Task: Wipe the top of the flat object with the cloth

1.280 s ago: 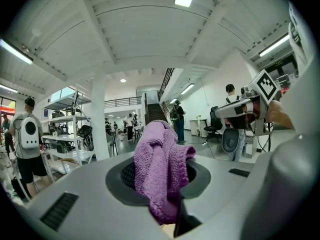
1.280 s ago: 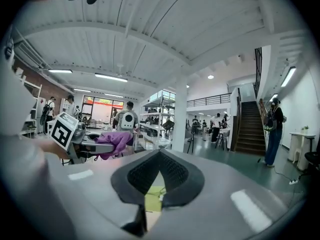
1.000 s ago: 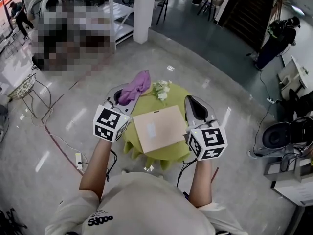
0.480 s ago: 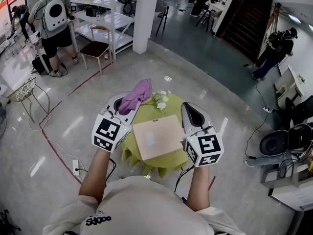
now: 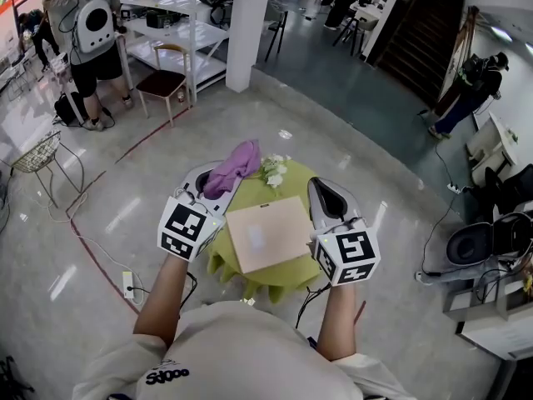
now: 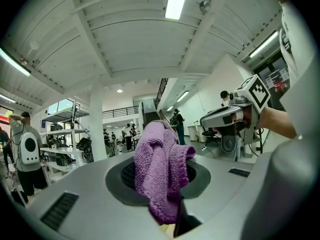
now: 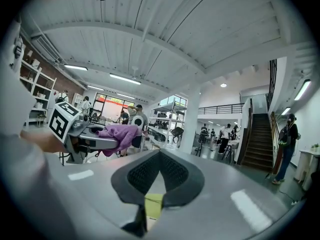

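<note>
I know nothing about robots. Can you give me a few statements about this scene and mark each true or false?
1. The left gripper holds a purple cloth. True.
2. The right gripper grips the board. False: its jaws are shut on nothing, off the board's right side.
3. The cloth lies spread on the board. False: it is bunched in the left gripper, off the board.
4. White flowers sit on the green table. True.

Bright ceiling strips [image 6: 176, 1] light sharp frames; fisheye bends edges, and glossy floor [image 5: 125, 215] seemingly shows glare.
</note>
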A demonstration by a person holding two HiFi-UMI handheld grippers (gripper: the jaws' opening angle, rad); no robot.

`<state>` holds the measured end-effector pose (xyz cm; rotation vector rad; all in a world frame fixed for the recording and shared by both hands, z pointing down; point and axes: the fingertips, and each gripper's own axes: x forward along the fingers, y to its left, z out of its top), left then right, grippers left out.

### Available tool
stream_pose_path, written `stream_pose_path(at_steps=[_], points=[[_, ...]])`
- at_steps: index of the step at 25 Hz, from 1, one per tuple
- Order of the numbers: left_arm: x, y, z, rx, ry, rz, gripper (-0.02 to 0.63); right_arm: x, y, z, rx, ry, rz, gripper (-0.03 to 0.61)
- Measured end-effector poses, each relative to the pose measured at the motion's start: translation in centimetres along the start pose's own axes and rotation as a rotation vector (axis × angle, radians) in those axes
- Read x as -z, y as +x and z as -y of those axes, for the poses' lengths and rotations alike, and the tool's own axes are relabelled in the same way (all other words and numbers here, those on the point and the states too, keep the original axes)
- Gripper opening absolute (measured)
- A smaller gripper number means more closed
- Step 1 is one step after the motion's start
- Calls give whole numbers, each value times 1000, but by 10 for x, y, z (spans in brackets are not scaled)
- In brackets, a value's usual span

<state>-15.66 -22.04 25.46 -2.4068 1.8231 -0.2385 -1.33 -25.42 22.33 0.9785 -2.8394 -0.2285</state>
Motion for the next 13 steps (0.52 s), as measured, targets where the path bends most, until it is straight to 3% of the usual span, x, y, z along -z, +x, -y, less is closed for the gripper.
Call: stream_pose_path(at_steps=[13], points=[[9,-9,-1,5,-21,-27,94,6,1,-10,-21,0,-36,9]])
